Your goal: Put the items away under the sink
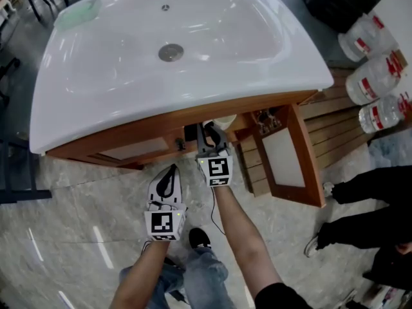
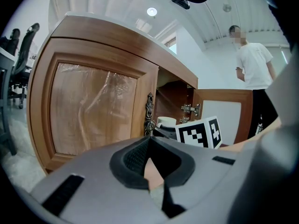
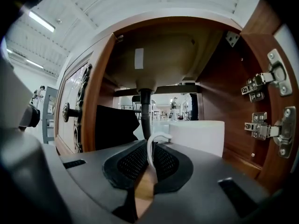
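The right gripper (image 1: 210, 130) reaches into the open right half of the wooden cabinet (image 1: 154, 132) under the white sink (image 1: 64, 108). Its jaws are pinched almost together on the thin white handle (image 3: 156, 140) of a white container (image 3: 196, 136). The container sits just ahead of the jaws, inside the cabinet on the right side. From the head view only its pale rim (image 1: 225, 119) shows below the cabinet's top edge; whether it rests on the cabinet floor cannot be made out. Behind it the dark drain pipe (image 3: 145, 108) comes down from the underside of the basin, and something black (image 3: 114, 125) lies to the pipe's left. The cabinet's right door (image 1: 304, 148) stands swung wide open, with its metal hinges (image 3: 264, 83) on the inner wall beside the container. The left gripper (image 1: 171, 171) hangs outside the cabinet, lower and to the left of the right one, in front of the closed left door (image 2: 93, 111) with its ornate metal handle (image 2: 149, 113). Its jaws are together with nothing between them. Large water bottles (image 1: 376, 76) lie on the floor to the right of the sink, and a person in a white shirt (image 2: 254, 62) stands beyond the open door.
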Demonstrator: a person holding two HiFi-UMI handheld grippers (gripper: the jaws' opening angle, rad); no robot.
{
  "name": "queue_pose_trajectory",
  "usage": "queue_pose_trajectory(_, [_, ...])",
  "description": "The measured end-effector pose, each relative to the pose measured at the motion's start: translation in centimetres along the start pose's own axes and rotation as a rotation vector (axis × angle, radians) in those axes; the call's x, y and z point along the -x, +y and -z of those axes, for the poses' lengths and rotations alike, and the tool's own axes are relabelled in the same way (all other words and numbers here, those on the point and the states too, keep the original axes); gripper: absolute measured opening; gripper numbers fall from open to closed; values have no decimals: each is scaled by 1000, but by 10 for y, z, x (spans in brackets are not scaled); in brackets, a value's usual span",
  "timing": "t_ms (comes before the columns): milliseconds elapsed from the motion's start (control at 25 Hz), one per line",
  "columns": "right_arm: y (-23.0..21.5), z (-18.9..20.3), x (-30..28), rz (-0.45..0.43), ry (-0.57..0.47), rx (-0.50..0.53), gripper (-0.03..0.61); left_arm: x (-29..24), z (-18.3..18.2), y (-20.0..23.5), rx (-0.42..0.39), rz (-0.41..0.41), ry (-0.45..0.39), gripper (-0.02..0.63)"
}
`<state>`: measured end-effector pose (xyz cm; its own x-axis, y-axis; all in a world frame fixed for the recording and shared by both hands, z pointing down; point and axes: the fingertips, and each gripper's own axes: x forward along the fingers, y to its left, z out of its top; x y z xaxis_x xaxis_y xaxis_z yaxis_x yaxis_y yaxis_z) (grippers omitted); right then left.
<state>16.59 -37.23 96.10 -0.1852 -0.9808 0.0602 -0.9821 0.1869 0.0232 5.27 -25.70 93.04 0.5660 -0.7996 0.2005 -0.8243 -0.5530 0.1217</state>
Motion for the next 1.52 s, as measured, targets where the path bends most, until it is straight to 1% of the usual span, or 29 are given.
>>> queue_pose_trajectory(80, [2,0,1,-11,-4,5,59,-2,-2,1,5,2,2,6])
queue_pose_trajectory(200, [6,1,5,-25,-4,35,142,-3,-4,5,4,-6,-3,6])
queue_pose_trajectory(240, [7,1,8,-22,-5,39,153,-2,-5,7,3,-9,-4,6])
queue_pose_trajectory(320, [7,-1,20,-5,0,30,155,1,-8,11,4,-15,-1,6])
queue_pose_trajectory(360, [7,-1,28,7,9,23,170,4,-11,12,5,-17,3,6])
queue_pose_trajectory(480, [6,-5,55,39,41,2,186,14,-23,15,2,-26,19,6])
queue_pose_trajectory(560, [7,-16,76,54,49,-19,191,23,-35,16,-1,-31,34,6])
queue_pose_trajectory(640, [14,-39,99,54,58,-36,202,35,-50,14,-3,-32,54,7])
queue_pose_trajectory(760, [32,-85,138,41,80,-55,216,60,-83,9,-11,-31,83,8])
queue_pose_trajectory(880, [52,-146,174,22,88,-66,221,91,-129,3,-14,-42,109,8])
queue_pose_trajectory(1000, [70,-216,204,-7,98,-78,216,125,-188,-5,-5,-48,112,8])
queue_pose_trajectory(1120, [83,-294,228,-36,78,-70,183,162,-253,-13,4,-51,107,9])
queue_pose_trajectory(1200, [85,-346,239,-47,57,-51,136,184,-296,-16,10,-56,86,9])
queue_pose_trajectory(1280, [83,-392,248,-45,43,-45,126,207,-337,-16,13,-67,55,10])
queue_pose_trajectory(1320, [84,-413,255,-41,38,-50,104,222,-355,-16,12,-74,45,17])
queue_pose_trajectory(1400, [87,-455,271,-34,23,-53,98,250,-390,-14,10,-92,24,36])
queue_pose_trajectory(1520, [91,-512,294,-29,-18,-33,84,290,-441,-12,15,-112,-20,40])
